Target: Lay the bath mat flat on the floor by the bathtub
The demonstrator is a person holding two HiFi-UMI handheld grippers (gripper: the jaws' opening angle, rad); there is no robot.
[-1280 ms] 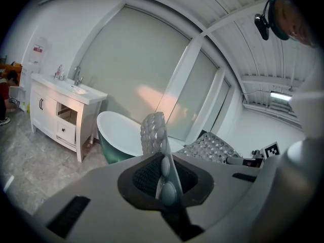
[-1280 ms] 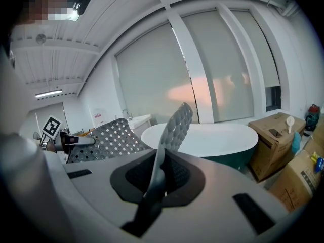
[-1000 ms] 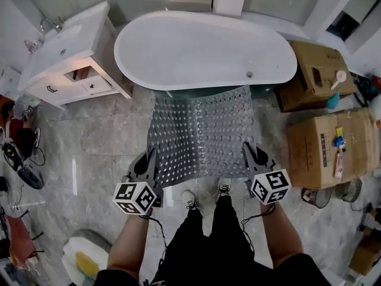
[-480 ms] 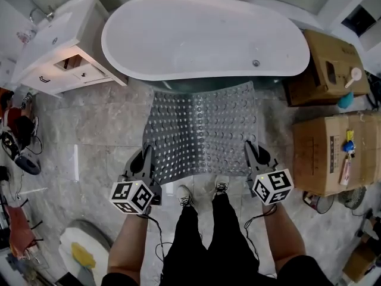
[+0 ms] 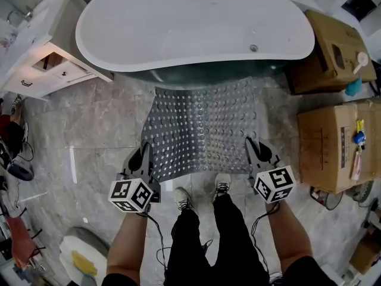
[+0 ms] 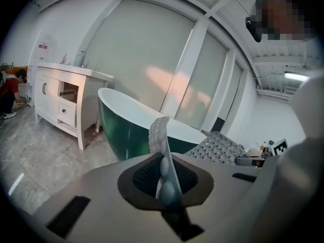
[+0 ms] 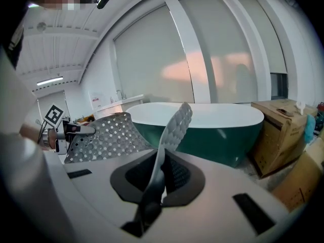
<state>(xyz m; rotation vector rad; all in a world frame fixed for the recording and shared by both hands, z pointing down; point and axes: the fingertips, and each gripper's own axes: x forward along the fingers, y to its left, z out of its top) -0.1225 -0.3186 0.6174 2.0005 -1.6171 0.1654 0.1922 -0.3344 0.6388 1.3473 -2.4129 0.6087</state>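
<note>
A grey perforated bath mat [image 5: 202, 130] hangs stretched between my two grippers, its far edge down by the foot of the white and green bathtub [image 5: 196, 25]. My left gripper [image 5: 144, 155] is shut on the mat's near left corner [image 6: 163, 156]. My right gripper [image 5: 253, 148] is shut on the near right corner [image 7: 169, 135]. In both gripper views the mat's edge stands pinched between the jaws. The mat [image 7: 104, 135] sags across toward the other gripper, and the tub [image 6: 126, 120] [image 7: 212, 123] lies just beyond.
A white vanity cabinet [image 5: 36, 46] stands at the tub's left end. Cardboard boxes [image 5: 336, 142] are stacked at the right. My shoes [image 5: 202, 192] sit just behind the mat's near edge on the grey marble floor [image 5: 89, 130]. Cables and bags lie at far left.
The view has drawn closer to the tub and the mat has come lower and nearer the tub. Both grippers keep their hold on the corners.
</note>
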